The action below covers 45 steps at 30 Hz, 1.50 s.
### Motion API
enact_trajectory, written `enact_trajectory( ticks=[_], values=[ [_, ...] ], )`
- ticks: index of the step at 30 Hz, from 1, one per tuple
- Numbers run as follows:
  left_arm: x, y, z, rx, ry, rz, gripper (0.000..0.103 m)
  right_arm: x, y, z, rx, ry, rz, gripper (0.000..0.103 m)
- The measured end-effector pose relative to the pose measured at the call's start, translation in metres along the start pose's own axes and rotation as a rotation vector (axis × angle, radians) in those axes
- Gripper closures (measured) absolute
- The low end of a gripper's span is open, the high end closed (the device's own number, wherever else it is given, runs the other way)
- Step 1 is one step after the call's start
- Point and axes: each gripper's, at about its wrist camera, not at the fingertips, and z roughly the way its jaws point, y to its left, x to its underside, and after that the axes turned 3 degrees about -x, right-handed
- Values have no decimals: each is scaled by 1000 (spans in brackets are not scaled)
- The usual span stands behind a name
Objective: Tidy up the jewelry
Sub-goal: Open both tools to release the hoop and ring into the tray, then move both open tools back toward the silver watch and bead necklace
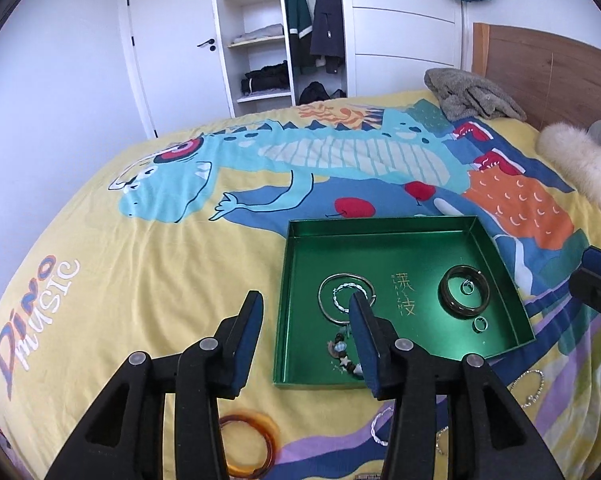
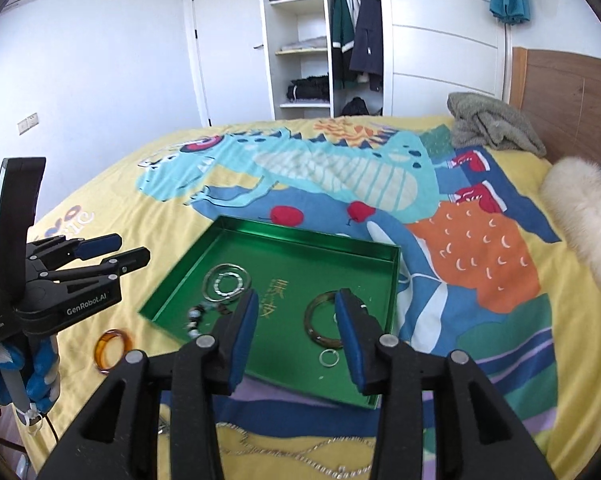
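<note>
A green tray [image 1: 300, 276] [image 2: 292, 240] lies on the bed. In it are a silver bangle [image 1: 342, 278] [image 2: 226, 280], a dark bangle [image 1: 464, 292] [image 2: 320, 326], a small ring [image 1: 480, 324] [image 2: 329, 358] and a beaded bracelet [image 1: 340, 350] [image 2: 194, 320]. My left gripper [image 1: 306, 310] [image 2: 118, 254] is open and empty above the tray's left edge. My right gripper [image 2: 296, 308] is open and empty above the tray's near part. An amber bangle [image 1: 248, 446] [image 2: 112, 348] and silver chains [image 1: 534, 388] [image 2: 300, 452] lie on the cover outside the tray.
The bed cover [image 1: 140, 280] is yellow with a dinosaur print. A grey towel [image 1: 468, 94] and a white fur item [image 1: 580, 168] lie near the wooden headboard [image 1: 548, 64]. An open wardrobe [image 1: 276, 32] stands behind the bed.
</note>
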Motion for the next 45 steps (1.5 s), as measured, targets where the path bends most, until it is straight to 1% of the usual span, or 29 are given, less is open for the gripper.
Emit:
enact_trajectory(
  ticks=[4, 7, 12, 18, 20, 23, 28, 34, 37, 45],
  values=[
    [4, 19, -43, -13, -35, -39, 58, 2, 21, -40, -3, -33, -17, 64],
    [10, 31, -74, -27, -63, -56, 56, 6, 34, -71, -4, -57, -27, 64],
    [26, 47, -128, -43, -115, -64, 47, 17, 50, -115, -10, -97, -14, 63],
    [47, 59, -184, -44, -167, -72, 44, 36, 65, -162, -23, -141, 8, 60],
    [53, 60, -200, -43, -184, -71, 44, 40, 71, -175, -24, -154, 6, 57],
    [60, 62, -221, -42, -206, -69, 42, 48, 80, -197, -29, -174, 1, 57],
    [72, 63, -250, -39, -235, -70, 41, 57, 89, -223, -34, -194, -2, 56],
    [86, 64, -276, -26, -260, -87, 40, 69, 97, -254, -33, -215, -14, 56],
    [93, 63, -287, -17, -272, -94, 39, 77, 101, -268, -30, -223, -21, 56],
    [110, 66, -303, -1, -284, -100, 39, 92, 107, -290, -25, -232, -43, 56]
  ],
)
